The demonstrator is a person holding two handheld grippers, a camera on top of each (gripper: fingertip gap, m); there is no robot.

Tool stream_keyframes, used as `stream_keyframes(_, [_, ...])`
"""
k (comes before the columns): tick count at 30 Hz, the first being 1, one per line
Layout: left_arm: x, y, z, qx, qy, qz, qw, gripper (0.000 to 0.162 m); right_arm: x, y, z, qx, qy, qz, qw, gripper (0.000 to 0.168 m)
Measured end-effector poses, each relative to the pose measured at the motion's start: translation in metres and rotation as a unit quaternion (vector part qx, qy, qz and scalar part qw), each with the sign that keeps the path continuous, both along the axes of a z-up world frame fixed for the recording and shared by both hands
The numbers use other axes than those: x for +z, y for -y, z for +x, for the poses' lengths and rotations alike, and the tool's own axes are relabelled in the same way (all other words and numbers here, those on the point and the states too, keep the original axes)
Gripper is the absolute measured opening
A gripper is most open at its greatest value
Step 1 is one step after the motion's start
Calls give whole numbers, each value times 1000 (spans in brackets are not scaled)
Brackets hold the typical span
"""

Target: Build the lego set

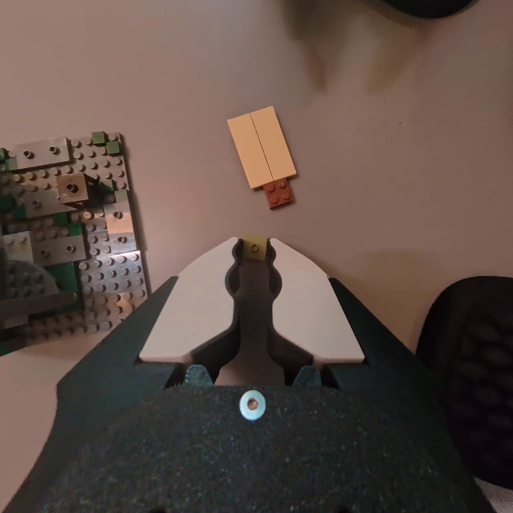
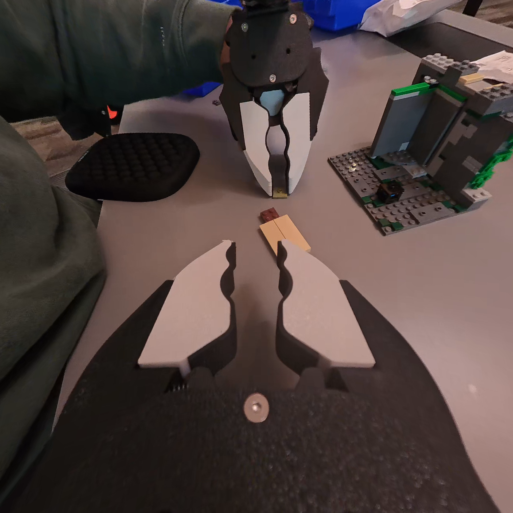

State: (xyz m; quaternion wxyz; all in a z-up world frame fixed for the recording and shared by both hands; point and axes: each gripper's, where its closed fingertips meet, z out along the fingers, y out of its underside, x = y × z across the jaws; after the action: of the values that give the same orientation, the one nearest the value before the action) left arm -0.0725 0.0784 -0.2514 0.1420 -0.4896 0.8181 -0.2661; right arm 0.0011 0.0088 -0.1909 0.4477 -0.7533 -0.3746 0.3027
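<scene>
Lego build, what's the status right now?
Left gripper shut on olive piece. Right gripper open, empty. Tan-and-brown assembly flat on table between them. Path clear.

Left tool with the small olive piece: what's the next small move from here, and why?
Probably ease the left tool forward and down, bringing the olive piece over the exposed brown studs. The piece is pinched at the tips, and those studs, poking out from under the two tan tiles, are the nearest open spot, just ahead. The right tool is open beside the tiles' far end, seemingly ready to steady them.

Tile assy [image 2: 281,229] lay mid-counter [image 2: 388,277] btwn both tongs; lego build [image 2: 433,155] sat right of it, pad [image 2: 133,166] left.
</scene>
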Motion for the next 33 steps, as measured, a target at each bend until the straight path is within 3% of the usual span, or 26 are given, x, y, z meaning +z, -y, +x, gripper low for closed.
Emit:
stream_keyframes(6, [6,9,5,18,9,-4,1000,16,1,-1,1,-1,-2,8,1000,27])
stream_keyframes(10, [19,19,20,85,38,14,996,15,1,-2,2,-5,-2,10,1000,27])
stream_keyframes(17, [15,30,26,171,10,13,985,15,0,-1,2,-6,-1,13,1000,26])
stream_keyframes(33, [8,28,26,189,-11,16,982,15,-2,1,2,-1,-3,9,1000,25])
